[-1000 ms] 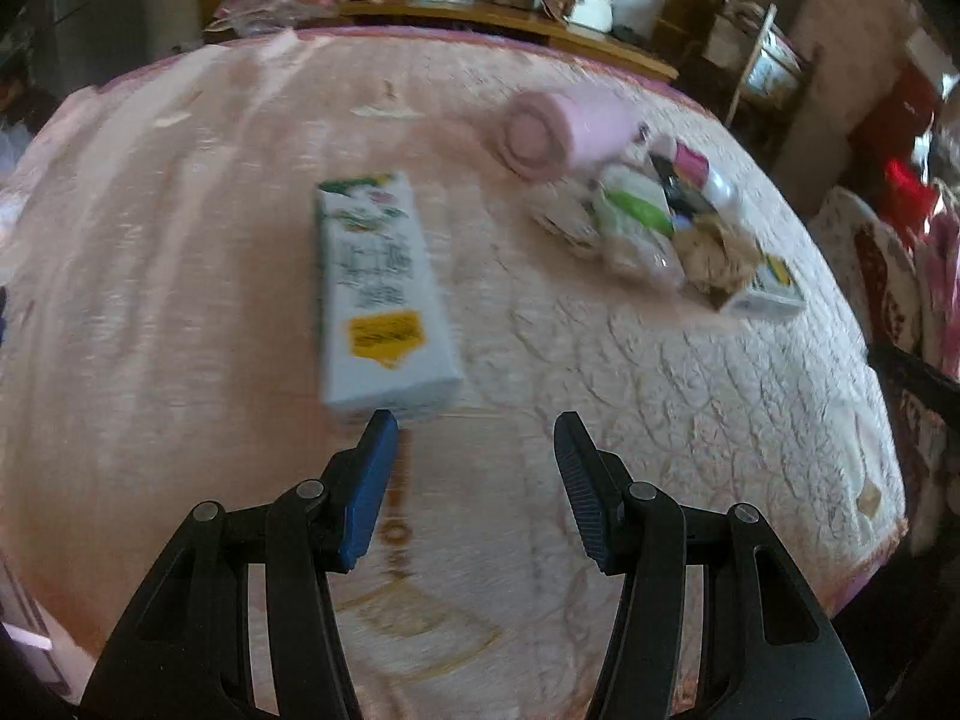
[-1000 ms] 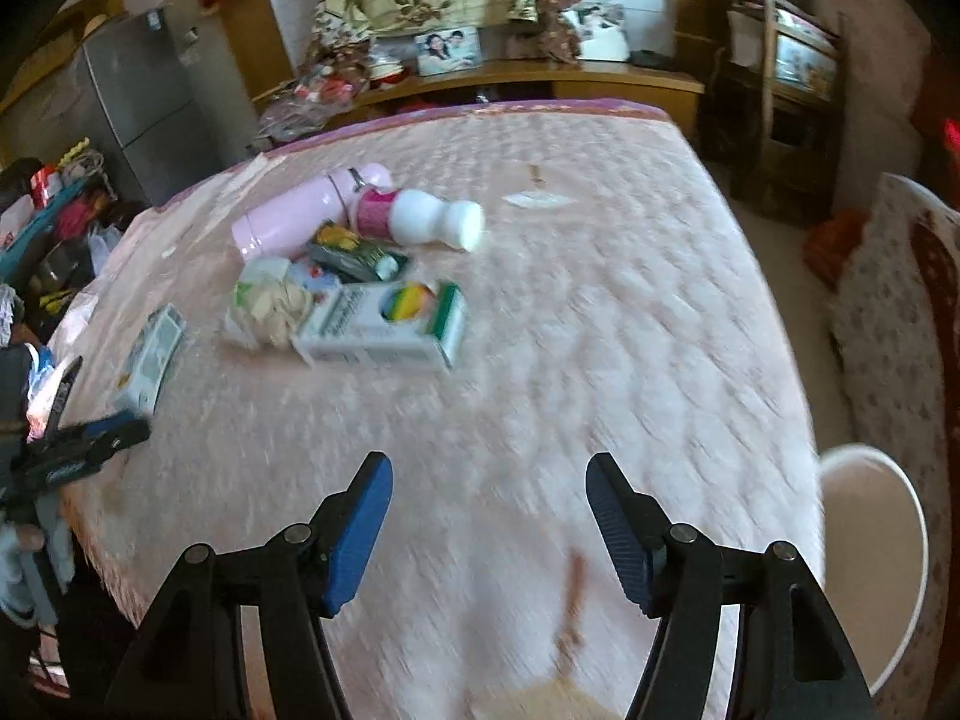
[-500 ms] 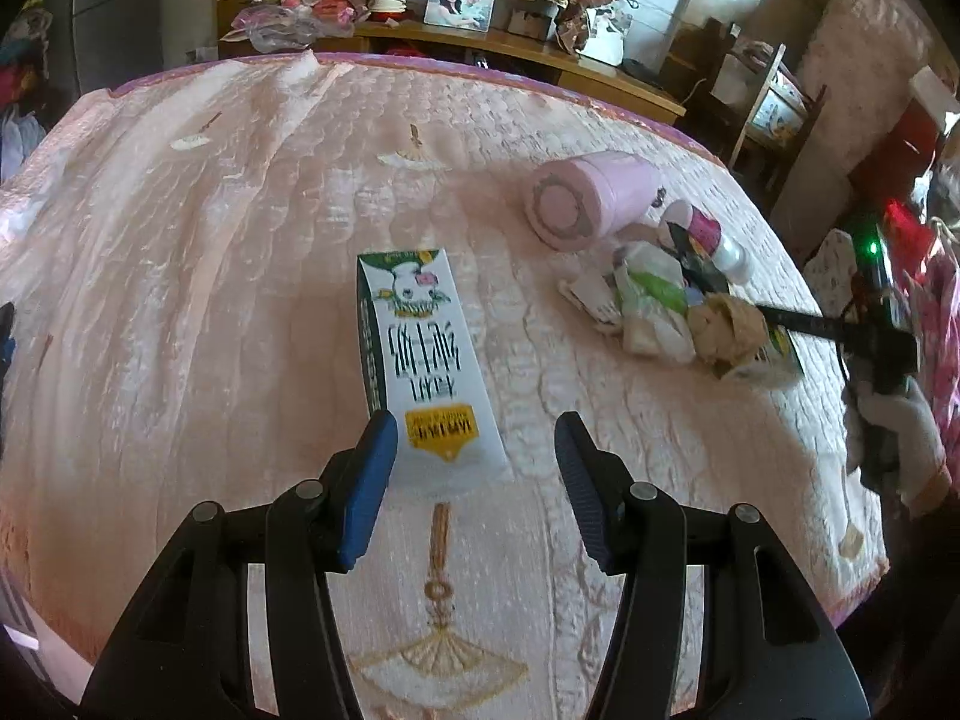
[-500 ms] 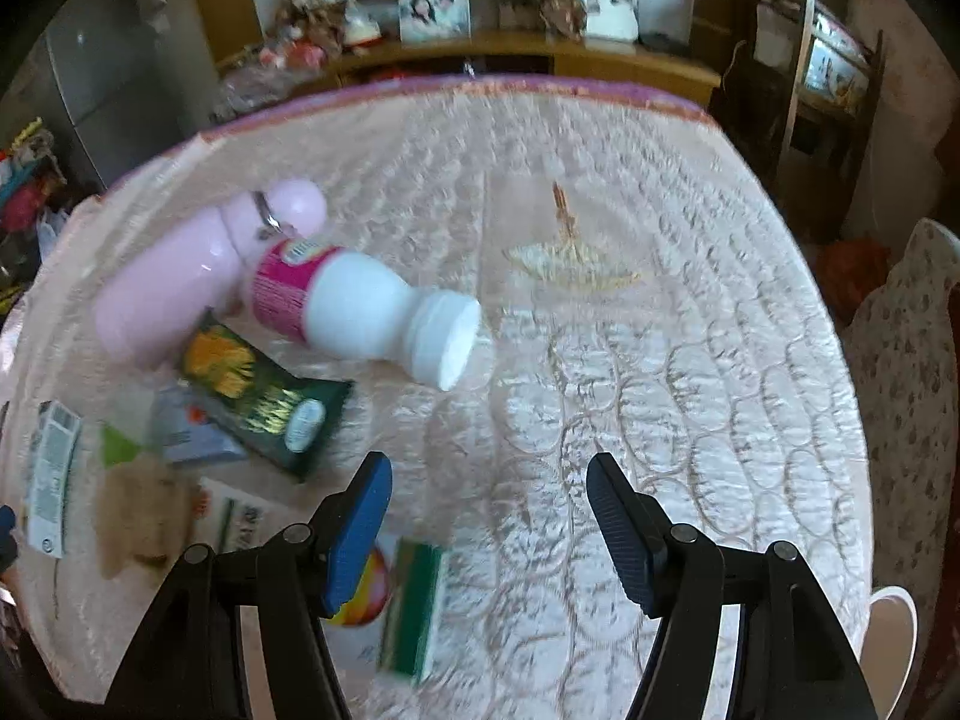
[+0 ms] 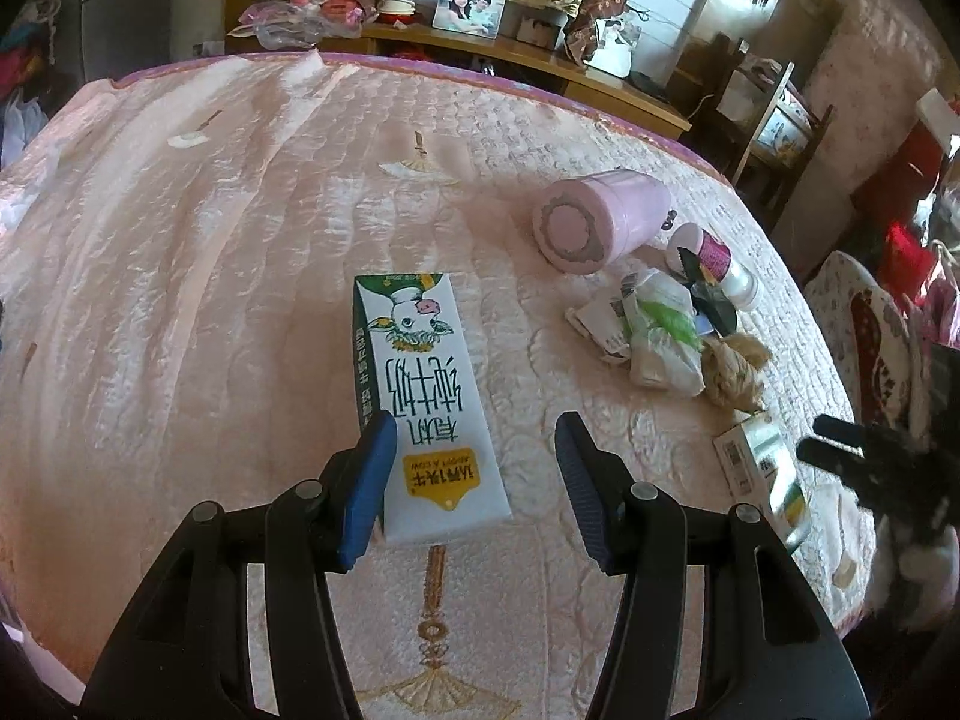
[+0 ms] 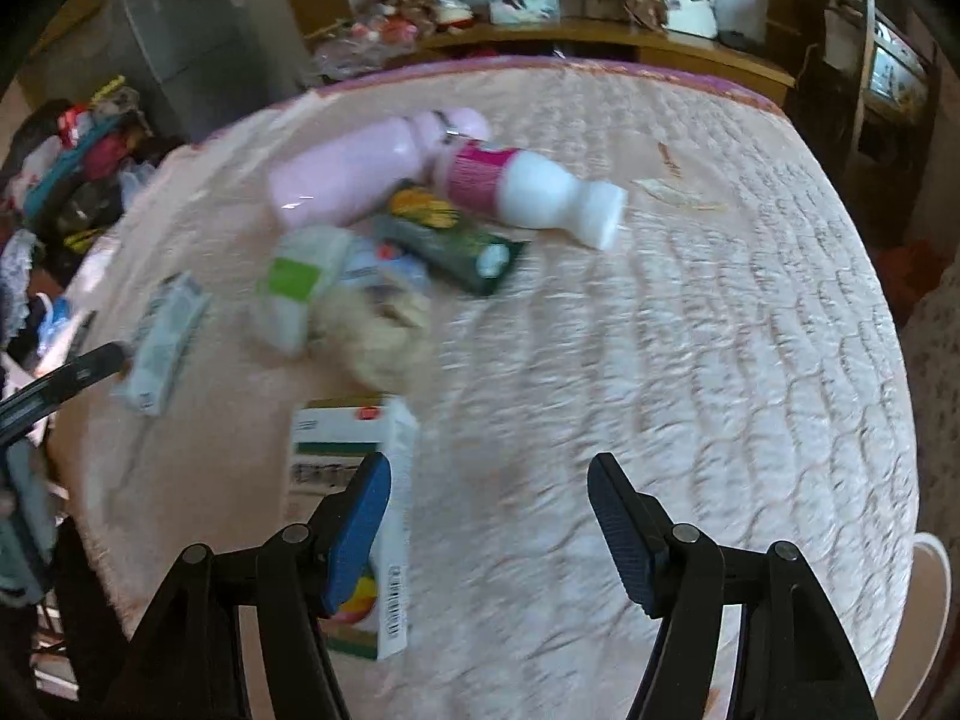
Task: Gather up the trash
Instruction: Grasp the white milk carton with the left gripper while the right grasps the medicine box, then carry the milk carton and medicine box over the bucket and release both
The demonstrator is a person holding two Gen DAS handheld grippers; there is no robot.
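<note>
Carefully centre the open left gripper (image 5: 477, 456) over the milk carton (image 5: 420, 396) before closing; right gripper (image 6: 489, 501) is open.

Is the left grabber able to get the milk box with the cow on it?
Probably yes. The left gripper is open, and the near end of the milk carton already lies between its fingers, flat on the pink bedspread. Nothing lies on top of it, and the other trash sits apart to the right.
</note>
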